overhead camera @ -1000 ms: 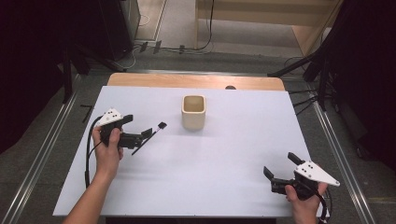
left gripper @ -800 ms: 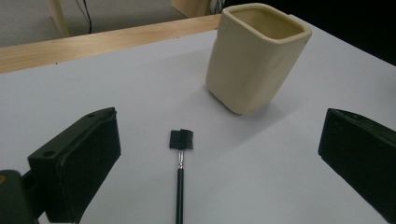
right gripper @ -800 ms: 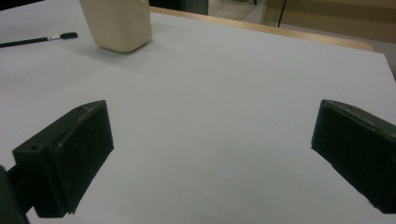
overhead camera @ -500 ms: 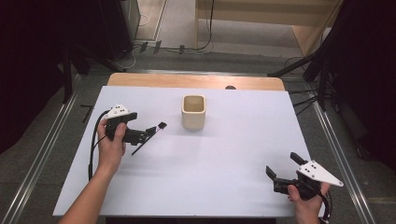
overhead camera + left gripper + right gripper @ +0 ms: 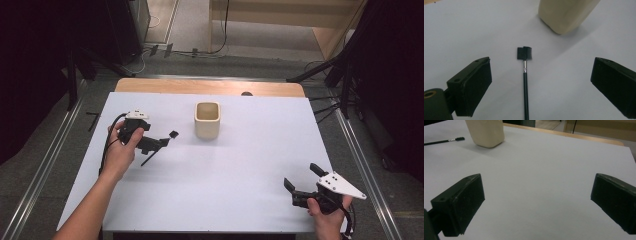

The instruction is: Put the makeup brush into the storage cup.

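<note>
Brush [image 5: 525,75], a slim black one with a small square head and a silver ferrule, lies flat on the white counter [image 5: 240,165], left of centre. In the high view its head [image 5: 173,134] points toward the far right, and the thin handle runs back under the left claw [image 5: 159,144]. In the left gripper view the handle passes between the two black jaws, which stand spread wide on either side of it and do not touch it.

Just right of the brush head, a little farther off, a cream square cup [image 5: 207,120] stands upright with its mouth open upward. The left hand [image 5: 121,149] grips the body of its claw, and a black cable loops from it toward the left edge.

At the near right corner of the counter the right hand [image 5: 327,214] holds the right claw [image 5: 303,181], whose jaws are likewise spread apart, pointing left and away, well apart from cup and brush. The right gripper view looks across bare white surface, with the cup [image 5: 486,132] and brush [image 5: 445,141] at its far left.
</note>
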Action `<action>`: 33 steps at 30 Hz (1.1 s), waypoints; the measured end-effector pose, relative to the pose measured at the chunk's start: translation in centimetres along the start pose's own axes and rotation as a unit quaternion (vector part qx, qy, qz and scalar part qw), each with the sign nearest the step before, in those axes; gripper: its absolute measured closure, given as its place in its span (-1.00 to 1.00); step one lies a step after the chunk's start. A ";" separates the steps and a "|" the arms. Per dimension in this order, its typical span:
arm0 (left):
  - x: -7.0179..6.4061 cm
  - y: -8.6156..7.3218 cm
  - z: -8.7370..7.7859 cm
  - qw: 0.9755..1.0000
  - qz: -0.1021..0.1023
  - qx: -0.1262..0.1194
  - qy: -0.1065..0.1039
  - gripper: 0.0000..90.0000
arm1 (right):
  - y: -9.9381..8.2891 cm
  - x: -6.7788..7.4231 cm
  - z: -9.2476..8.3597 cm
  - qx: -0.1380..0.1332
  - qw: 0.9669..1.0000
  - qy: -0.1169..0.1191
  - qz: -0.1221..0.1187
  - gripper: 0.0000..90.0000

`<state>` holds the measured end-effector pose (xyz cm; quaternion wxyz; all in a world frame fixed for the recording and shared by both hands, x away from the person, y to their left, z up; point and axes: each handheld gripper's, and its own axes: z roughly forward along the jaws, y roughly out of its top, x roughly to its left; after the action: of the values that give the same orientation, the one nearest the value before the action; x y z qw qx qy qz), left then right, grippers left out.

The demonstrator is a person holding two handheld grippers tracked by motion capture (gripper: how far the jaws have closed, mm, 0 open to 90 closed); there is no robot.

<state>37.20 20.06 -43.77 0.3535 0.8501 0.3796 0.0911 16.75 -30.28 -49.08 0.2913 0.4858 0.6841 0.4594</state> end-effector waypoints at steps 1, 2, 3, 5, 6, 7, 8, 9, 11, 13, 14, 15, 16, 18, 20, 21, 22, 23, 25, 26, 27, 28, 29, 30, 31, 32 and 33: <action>0.0 0.1 0.1 1.000 0.000 0.004 -0.003 -0.91 | 0.0 0.0 0.0 0.001 1.000 -0.001 -0.001 -1.00; -0.1 0.2 0.3 1.000 0.007 0.017 -0.006 -0.91 | 0.0 0.0 0.0 0.001 1.000 0.000 -0.001 -1.00; -0.1 0.2 0.3 1.000 0.007 0.017 -0.006 -0.91 | 0.0 0.0 0.1 0.001 1.000 0.000 -0.001 -1.00; -0.2 0.4 0.5 1.000 0.006 0.028 -0.009 -0.89 | 0.0 0.0 0.1 0.001 1.000 0.000 -0.002 -1.00; 0.0 0.6 0.8 0.999 0.002 0.047 -0.014 -0.87 | 0.0 0.0 0.1 0.002 1.000 0.000 -0.001 -1.00; 0.0 0.6 0.8 0.999 0.002 0.047 -0.014 -0.86 | -0.1 0.0 0.2 0.003 1.000 0.000 -0.001 -1.00; 0.1 0.7 0.9 0.998 0.003 0.056 -0.012 -0.86 | -0.1 0.0 0.2 0.003 1.000 0.000 -0.001 -1.00; 0.2 0.9 1.1 0.997 0.002 0.075 -0.007 -0.81 | -0.1 0.0 0.2 0.004 1.000 0.000 -0.002 -1.00; 0.2 1.0 1.3 0.996 0.000 0.086 -0.001 -0.68 | -0.1 0.1 0.2 0.005 1.000 0.000 -0.003 -1.00; 0.1 1.1 1.7 0.994 0.001 0.106 0.007 -0.63 | 0.0 0.1 0.2 0.005 1.000 0.001 -0.005 -1.00; 0.0 1.1 1.9 0.993 -0.001 0.116 0.012 -0.53 | 0.0 0.1 0.2 0.004 1.000 0.001 -0.004 -1.00; 0.0 1.1 2.0 0.992 -0.004 0.122 0.019 -0.43 | 0.0 0.1 0.3 0.005 1.000 0.001 -0.005 -1.00; 0.1 1.1 2.1 0.992 -0.008 0.127 0.022 -0.43 | 0.0 0.1 0.3 0.005 1.000 0.001 -0.005 -1.00; 0.2 1.1 2.4 0.991 -0.009 0.135 0.026 -0.24 | -0.1 0.1 0.4 0.006 1.000 0.001 -0.002 -1.00; 0.3 1.1 2.8 0.988 -0.008 0.150 0.036 -0.09 | -0.1 0.1 0.4 0.006 1.000 0.000 -0.002 -1.00; 0.4 1.1 3.0 0.987 -0.008 0.156 0.035 -0.03 | -0.1 0.0 0.4 0.006 1.000 0.001 -0.004 -1.00; 0.4 1.1 3.0 0.987 -0.008 0.156 0.035 0.04 | -0.1 0.0 0.4 0.006 1.000 0.001 -0.004 -1.00; 0.4 1.1 3.1 0.985 -0.003 0.165 0.040 0.10 | -0.1 0.0 0.3 0.007 1.000 0.000 -0.004 -1.00; 0.4 1.1 3.4 0.982 0.001 0.180 0.050 0.19 | -0.1 0.0 0.3 0.008 1.000 0.000 -0.003 -1.00; 0.5 1.1 3.6 0.980 0.000 0.192 0.049 0.26 | -0.1 0.0 0.3 0.008 1.000 0.000 -0.002 -1.00; 0.6 1.1 3.6 0.979 0.000 0.200 0.044 0.31 | -0.1 0.0 0.3 0.008 1.000 0.000 -0.001 -1.00; 0.6 1.1 3.6 0.979 0.000 0.200 0.044 0.35 | -0.1 0.0 0.4 0.008 1.000 0.001 -0.001 -1.00; 0.6 1.1 3.7 0.978 -0.002 0.206 0.037 0.37 | -0.1 0.0 0.4 0.008 1.000 0.001 -0.003 -1.00; 0.6 1.1 3.8 0.977 -0.003 0.210 0.034 0.37 | -0.1 0.0 0.4 0.008 1.000 0.001 -0.003 -1.00; 0.5 1.1 3.9 0.976 -0.001 0.213 0.035 0.44 | -0.1 0.0 0.4 0.009 1.000 0.001 -0.004 -1.00; 0.4 1.1 4.1 0.974 0.005 0.223 0.032 0.46 | -0.1 0.0 0.4 0.010 1.000 0.001 -0.004 -1.00; 0.4 1.1 4.1 0.974 0.005 0.223 0.032 0.49 | -0.1 0.0 0.4 0.010 1.000 0.001 -0.004 -1.00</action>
<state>39.84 17.71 -46.10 0.1419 0.9063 0.3968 0.0330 17.06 -30.11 -49.36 0.2877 0.4857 0.6905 0.4522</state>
